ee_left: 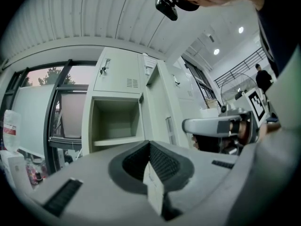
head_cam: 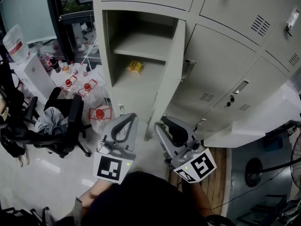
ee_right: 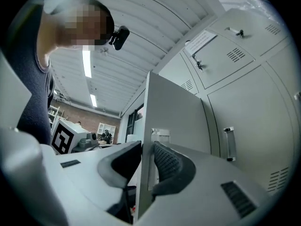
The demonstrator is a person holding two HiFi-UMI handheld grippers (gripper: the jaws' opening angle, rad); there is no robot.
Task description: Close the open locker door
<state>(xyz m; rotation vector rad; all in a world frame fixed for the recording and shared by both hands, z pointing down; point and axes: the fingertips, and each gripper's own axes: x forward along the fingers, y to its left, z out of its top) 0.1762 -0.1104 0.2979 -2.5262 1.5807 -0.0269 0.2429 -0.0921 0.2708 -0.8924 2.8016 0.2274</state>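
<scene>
The open locker (head_cam: 136, 46) is a grey compartment with a shelf and a yellow packet (head_cam: 135, 66) inside. Its door (head_cam: 171, 69) swings out toward me. My right gripper (head_cam: 159, 125) sits at the door's lower free edge. In the right gripper view the door (ee_right: 174, 112) runs edge-on between the pads, and my right gripper (ee_right: 146, 149) is shut on it. My left gripper (head_cam: 133, 117) hovers left of the door, below the opening, its tips together and holding nothing. In the left gripper view my left gripper (ee_left: 149, 147) points level at the open locker (ee_left: 115, 121).
Closed lockers (head_cam: 225, 55) fill the wall right of the open door. A black office chair (head_cam: 61, 121) stands at the left, with red-capped bottles (head_cam: 87, 86) on the floor and a water jug (head_cam: 16, 44) behind it. A wooden strip (head_cam: 218, 173) lies at lower right.
</scene>
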